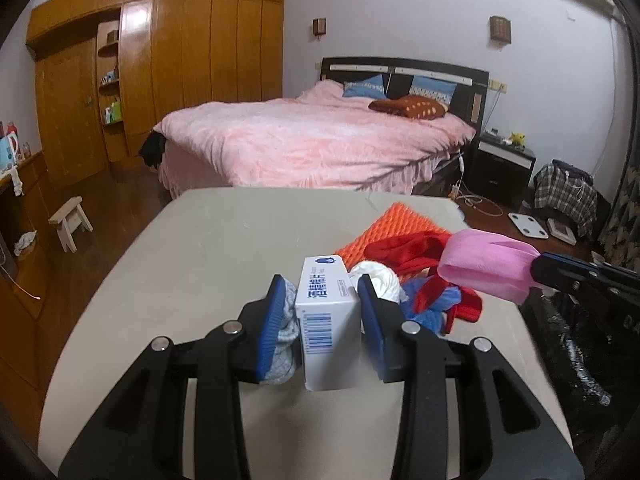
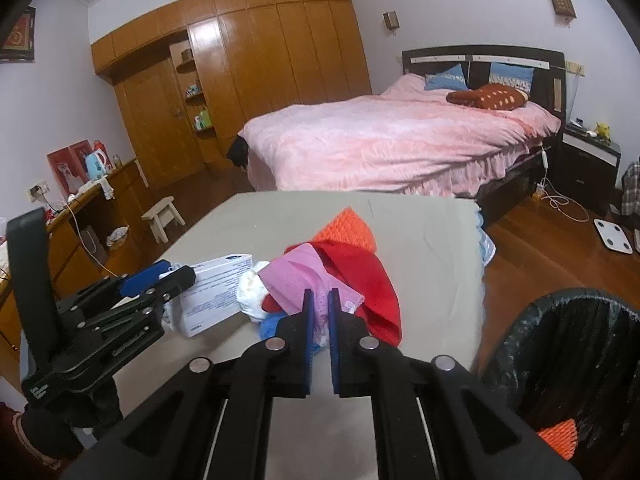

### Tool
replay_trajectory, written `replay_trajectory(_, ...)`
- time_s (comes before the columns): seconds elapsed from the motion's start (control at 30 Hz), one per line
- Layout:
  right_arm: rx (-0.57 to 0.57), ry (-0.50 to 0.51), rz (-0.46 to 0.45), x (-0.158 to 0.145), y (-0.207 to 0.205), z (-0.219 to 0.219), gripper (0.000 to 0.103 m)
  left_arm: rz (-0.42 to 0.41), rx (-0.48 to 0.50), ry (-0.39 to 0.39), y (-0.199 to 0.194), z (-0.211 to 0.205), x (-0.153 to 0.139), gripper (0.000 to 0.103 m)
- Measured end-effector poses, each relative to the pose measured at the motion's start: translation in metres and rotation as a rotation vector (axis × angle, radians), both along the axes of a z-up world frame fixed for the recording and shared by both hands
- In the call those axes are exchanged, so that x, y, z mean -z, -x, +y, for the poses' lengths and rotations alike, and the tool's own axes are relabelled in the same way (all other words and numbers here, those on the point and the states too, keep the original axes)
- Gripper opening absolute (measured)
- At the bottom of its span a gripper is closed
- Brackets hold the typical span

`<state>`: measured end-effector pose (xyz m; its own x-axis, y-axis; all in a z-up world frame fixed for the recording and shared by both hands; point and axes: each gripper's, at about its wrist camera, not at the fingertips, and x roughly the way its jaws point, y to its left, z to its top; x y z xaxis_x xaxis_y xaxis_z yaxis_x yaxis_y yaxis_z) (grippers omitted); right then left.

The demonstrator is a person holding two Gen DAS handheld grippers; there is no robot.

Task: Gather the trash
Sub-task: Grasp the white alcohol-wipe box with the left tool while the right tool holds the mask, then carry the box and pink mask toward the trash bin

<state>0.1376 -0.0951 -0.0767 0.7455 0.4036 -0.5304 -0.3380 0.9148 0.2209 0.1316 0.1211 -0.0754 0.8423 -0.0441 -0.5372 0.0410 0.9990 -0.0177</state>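
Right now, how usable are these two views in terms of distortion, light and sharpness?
Left wrist view: strong fisheye bending, black corner vignette, dim bluish light; the white box in the left hand-held gripper reads sharp. Right wrist view: same curvature; wardrobe shows glare streaks; bin interior is murky.

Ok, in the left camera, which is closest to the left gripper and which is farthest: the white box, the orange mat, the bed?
From the left gripper:
1. White box, right between its fingers.
2. Orange mat, further along the table, to the right.
3. Bed, beyond the table's far edge.
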Motion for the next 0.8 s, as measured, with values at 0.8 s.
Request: replay_trajectory(0.8, 0.011, -0.013, -0.050, -0.021, 0.018, -0.021, 0.007, -0.108, 0.032, 0.018, 0.045, -0.010, -0.044, 0.036)
